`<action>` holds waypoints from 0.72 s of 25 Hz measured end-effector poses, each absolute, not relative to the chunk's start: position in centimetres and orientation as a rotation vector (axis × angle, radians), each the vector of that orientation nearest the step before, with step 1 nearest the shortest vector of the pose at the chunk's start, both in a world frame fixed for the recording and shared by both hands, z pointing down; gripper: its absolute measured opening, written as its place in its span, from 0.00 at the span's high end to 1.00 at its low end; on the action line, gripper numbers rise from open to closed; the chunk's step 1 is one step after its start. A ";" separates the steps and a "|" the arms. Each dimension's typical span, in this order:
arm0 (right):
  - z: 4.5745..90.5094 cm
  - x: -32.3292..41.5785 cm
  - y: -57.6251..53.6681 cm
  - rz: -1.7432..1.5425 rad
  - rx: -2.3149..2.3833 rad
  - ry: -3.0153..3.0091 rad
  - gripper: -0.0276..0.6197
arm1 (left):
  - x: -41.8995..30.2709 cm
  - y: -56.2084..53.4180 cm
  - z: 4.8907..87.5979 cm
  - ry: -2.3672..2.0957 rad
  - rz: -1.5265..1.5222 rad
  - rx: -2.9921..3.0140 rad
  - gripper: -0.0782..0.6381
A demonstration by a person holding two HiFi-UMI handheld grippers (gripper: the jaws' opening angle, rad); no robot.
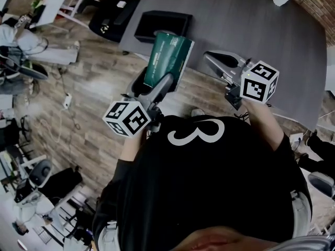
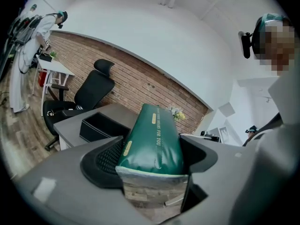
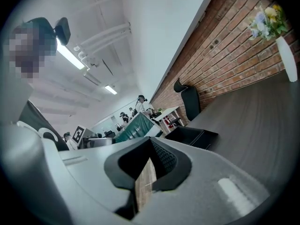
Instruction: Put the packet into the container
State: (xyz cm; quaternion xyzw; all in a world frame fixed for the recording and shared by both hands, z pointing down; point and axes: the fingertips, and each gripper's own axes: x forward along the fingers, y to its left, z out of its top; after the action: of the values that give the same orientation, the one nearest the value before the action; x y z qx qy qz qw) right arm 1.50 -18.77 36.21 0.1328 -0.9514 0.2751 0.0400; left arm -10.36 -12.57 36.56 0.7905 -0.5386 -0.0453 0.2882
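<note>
Up top from the head view: left tool [image 1: 157, 81] clamped wide across the lower end of a green packet [image 1: 167, 59], held out in the air over the wood-plank floor [image 1: 94, 88], upper end just reaching the near edge of the grey bench [image 1: 251, 25]. Black container [image 1: 162, 21] parked by the bench's left edge, just beyond the packet and not touching it. Right tool [image 1: 210, 57] out over the near edge, well to the right of the container.

Switching to the left tool view for what the head view can't give: glossy, plump, pillow-shaped packet with gold lettering down its face and a flat crimped seam at the near end, black ribbed pads pressed to both sides. Behind it, an open rectangular box with straight dark walls, right at the bench corner. Further back, a black mesh-backed chair [image 2: 93, 90] and a curved sweep of brick wall [image 2: 140, 81].

Over to the right tool view: pad tips drawn together, nothing between them, only a sliver of floor showing below. Smooth matte bench top running away to a white vase [image 3: 287, 55] of flowers at the far end, barely seen from above.
</note>
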 end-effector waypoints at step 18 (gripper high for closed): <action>36.7 -3.7 -25.4 0.919 0.720 -2.871 0.95 | -16.4 -21.9 38.4 -1.193 0.045 2.279 0.34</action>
State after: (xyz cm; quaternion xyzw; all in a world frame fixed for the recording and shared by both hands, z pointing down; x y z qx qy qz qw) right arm -3.69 -25.38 36.71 0.2323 -0.9261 0.2965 0.0210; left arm -16.40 -21.88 38.40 0.8502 -0.4452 0.0166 0.2804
